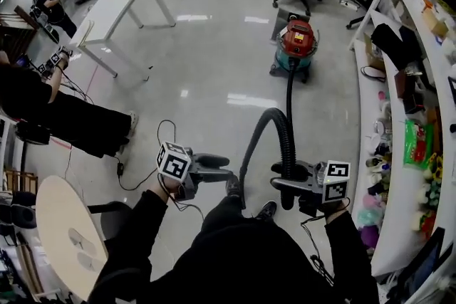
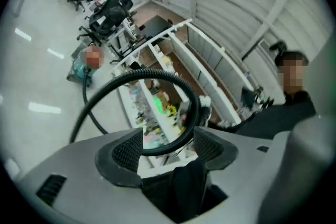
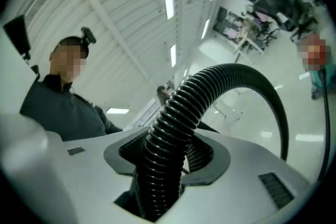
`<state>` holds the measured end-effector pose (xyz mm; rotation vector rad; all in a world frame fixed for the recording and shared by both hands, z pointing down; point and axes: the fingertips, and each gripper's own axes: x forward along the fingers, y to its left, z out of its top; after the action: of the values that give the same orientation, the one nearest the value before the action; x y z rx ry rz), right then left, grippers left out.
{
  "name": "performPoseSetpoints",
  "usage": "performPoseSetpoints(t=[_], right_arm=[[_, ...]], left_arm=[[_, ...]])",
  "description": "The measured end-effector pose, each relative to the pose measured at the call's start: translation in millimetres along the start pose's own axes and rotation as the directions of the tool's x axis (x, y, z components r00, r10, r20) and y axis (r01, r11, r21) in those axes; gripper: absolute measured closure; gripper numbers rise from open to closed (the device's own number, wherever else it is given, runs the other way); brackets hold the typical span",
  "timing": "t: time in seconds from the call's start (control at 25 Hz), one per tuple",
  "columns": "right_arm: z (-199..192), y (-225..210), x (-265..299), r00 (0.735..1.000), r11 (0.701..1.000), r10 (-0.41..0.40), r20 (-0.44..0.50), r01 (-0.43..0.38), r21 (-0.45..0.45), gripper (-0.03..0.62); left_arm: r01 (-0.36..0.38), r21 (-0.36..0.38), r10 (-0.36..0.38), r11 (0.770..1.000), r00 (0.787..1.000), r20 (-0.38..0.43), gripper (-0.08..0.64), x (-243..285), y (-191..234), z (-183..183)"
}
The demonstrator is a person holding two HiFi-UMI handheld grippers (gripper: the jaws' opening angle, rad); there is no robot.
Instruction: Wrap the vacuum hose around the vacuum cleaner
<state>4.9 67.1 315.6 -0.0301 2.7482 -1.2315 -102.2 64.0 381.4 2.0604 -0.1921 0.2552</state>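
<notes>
Vacuum hose point(image 1: 288, 146): black, ribbed, arching toward 12 o'clock | right gripper point(image 1: 285, 185): clamped round its ribs | left gripper point(image 1: 217, 167): jaws spread, empty | vacuum cleaner point(image 1: 298, 43): red-lidded drum, 12 o'clock

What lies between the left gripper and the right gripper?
The free stretch of the black vacuum hose, arching down from the right gripper, which clamps it. The head view shows this.
</notes>
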Motion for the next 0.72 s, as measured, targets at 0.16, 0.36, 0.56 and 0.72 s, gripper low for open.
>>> performPoseSetpoints(t=[0.16, 0.36, 0.56, 0.72], right_arm=[[44, -41, 16, 0.938, 0.96, -0.21, 0.275, 0.144, 0.242, 0.399], [88, -84, 43, 0.824, 0.897, -0.423, 0.376, 0.324, 0.301, 0.411], [144, -124, 43, 0.697, 0.833, -0.546, 0.466, 0.388, 0.395, 0.411], [177, -132, 47, 0.633, 0.829, -0.55, 0.544, 0.339, 0.444, 0.411]], left_arm=[[-0.063, 0.285, 0.121, 0.956, 0.974, -0.19, 0.247, 22, 19, -37], [0.072, 0.494, 0.057, 0.866, 0.969, -0.242, 0.235, 50, 19, -33], [0.143, 0.593, 0.014, 0.793, 0.968, -0.251, 0.227, 63, 23, -12], [0.027, 0.698, 0.112, 0.716, 0.982, -0.153, 0.234, 78, 46, 15]])
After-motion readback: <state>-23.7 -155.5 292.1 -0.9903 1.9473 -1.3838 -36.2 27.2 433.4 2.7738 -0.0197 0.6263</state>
